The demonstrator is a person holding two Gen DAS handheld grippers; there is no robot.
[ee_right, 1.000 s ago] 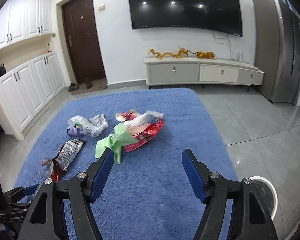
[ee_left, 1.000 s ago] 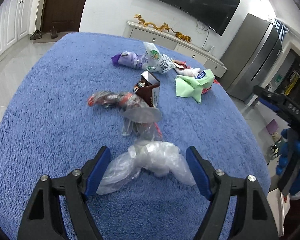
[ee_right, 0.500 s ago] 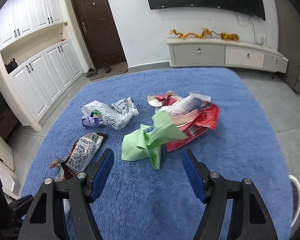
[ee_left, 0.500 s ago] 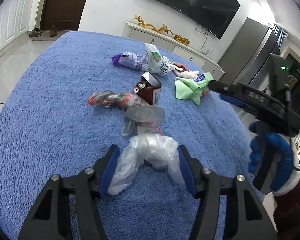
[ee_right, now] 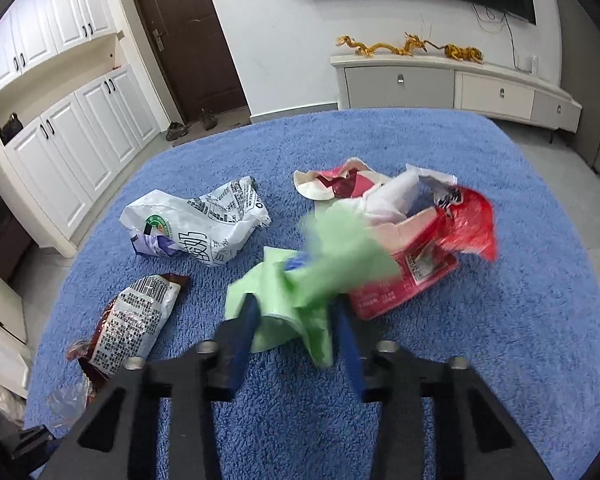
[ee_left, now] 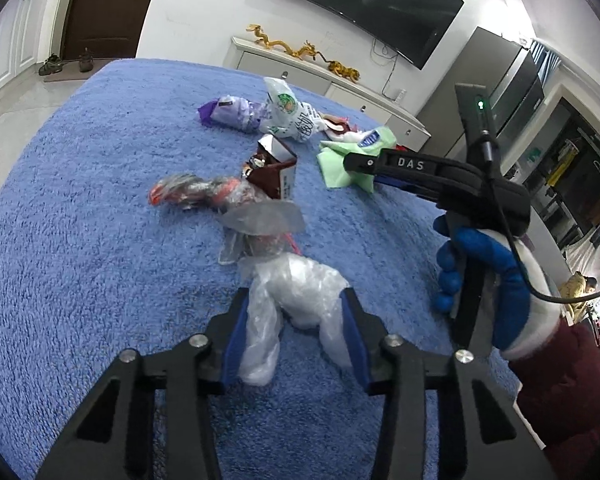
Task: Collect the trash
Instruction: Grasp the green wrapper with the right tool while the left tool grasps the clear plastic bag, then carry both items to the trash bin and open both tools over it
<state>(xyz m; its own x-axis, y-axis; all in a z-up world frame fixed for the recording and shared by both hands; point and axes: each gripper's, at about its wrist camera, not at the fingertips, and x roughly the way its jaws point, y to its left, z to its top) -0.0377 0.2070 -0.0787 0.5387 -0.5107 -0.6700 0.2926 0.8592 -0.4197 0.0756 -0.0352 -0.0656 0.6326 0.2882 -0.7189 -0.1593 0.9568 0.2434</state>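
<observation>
A: Low in the left wrist frame, the left gripper [ee_left: 296, 332] is closing its jaws around the clear plastic bag [ee_left: 296, 300] on the blue rug [ee_left: 80, 240]. The pads touch both flanks of the film. It looks feather-light, limp and slippery, so the bunched middle is the best hold.

B: And the right gripper [ee_right: 296, 340]?

A: At lower centre of its own frame, its jaws are closing on the green wrapper [ee_right: 300, 280]. That patch is blurred, so whether the pads have bitten yet is uncertain; they seem to pinch the lower fold. It is thin and crumply, and should crush without harm.
</observation>
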